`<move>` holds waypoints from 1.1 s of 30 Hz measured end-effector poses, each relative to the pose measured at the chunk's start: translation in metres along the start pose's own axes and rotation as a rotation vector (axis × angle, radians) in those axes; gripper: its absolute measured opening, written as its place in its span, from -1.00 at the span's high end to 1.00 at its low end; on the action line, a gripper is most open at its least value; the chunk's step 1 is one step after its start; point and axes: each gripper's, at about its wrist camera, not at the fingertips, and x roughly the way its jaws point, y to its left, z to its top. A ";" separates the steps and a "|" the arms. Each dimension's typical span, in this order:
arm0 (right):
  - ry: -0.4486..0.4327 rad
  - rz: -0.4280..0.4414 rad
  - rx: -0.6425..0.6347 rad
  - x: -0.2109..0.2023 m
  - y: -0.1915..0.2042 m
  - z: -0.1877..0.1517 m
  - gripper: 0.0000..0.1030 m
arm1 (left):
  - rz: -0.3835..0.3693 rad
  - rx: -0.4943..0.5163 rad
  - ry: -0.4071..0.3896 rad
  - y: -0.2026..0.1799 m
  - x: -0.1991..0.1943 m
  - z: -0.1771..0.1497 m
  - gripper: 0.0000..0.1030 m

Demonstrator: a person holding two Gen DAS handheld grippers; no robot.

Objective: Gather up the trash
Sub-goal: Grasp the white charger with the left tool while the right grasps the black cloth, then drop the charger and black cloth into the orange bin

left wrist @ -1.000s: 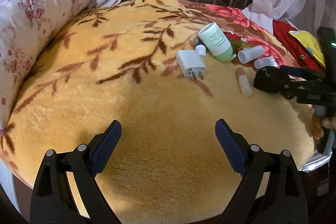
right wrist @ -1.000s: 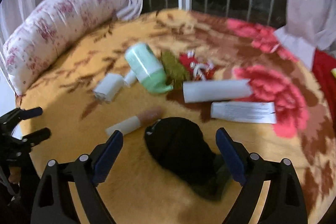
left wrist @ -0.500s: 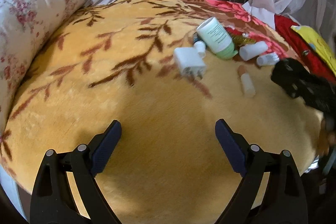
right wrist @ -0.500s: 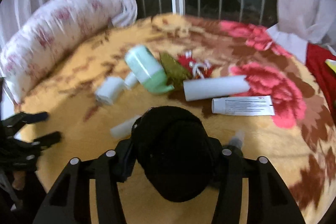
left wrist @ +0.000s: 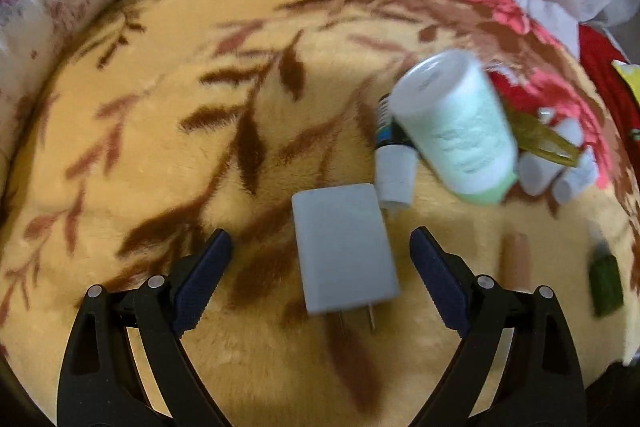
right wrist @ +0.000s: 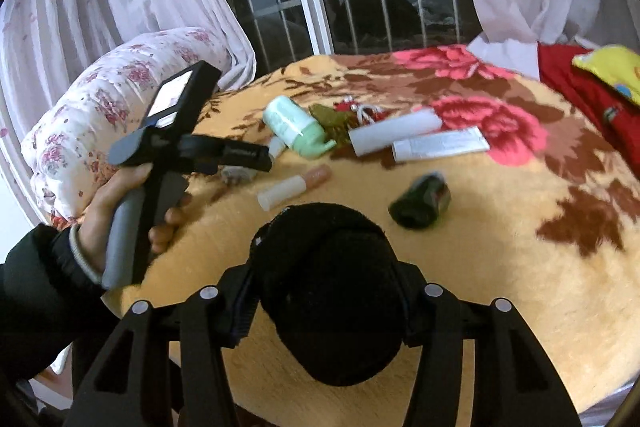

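The right gripper (right wrist: 324,311) pinches a soft black fabric bundle (right wrist: 328,291), lifted just above the yellow plush floral blanket on the bed (right wrist: 500,287); the cloth bulges past the pads and could slip free. The left gripper (left wrist: 320,267) hangs spread around a white plug-in charger block (left wrist: 344,247), touching nothing. Closing there risks catching the prongs or nudging the pale green plastic bottle (left wrist: 456,123) just beyond.
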 end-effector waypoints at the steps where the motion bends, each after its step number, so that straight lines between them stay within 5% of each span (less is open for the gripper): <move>1: 0.003 -0.001 0.007 0.001 -0.001 -0.001 -0.04 | 0.007 0.005 -0.005 -0.001 0.001 -0.001 -0.70; 5: 0.002 0.008 0.031 0.005 -0.003 -0.003 -0.04 | 0.018 0.047 -0.042 -0.008 -0.005 -0.006 -0.04; 7: 0.003 0.016 0.036 0.006 -0.002 -0.003 -0.04 | 0.018 0.064 -0.060 -0.011 -0.008 -0.008 0.14; 18: 0.010 0.041 0.042 -0.007 0.021 -0.007 -0.04 | -0.018 0.048 -0.113 -0.002 -0.036 -0.031 0.22; 33: 0.059 0.071 0.000 -0.044 0.067 -0.053 -0.04 | -0.132 0.142 -0.191 0.027 -0.138 -0.172 0.22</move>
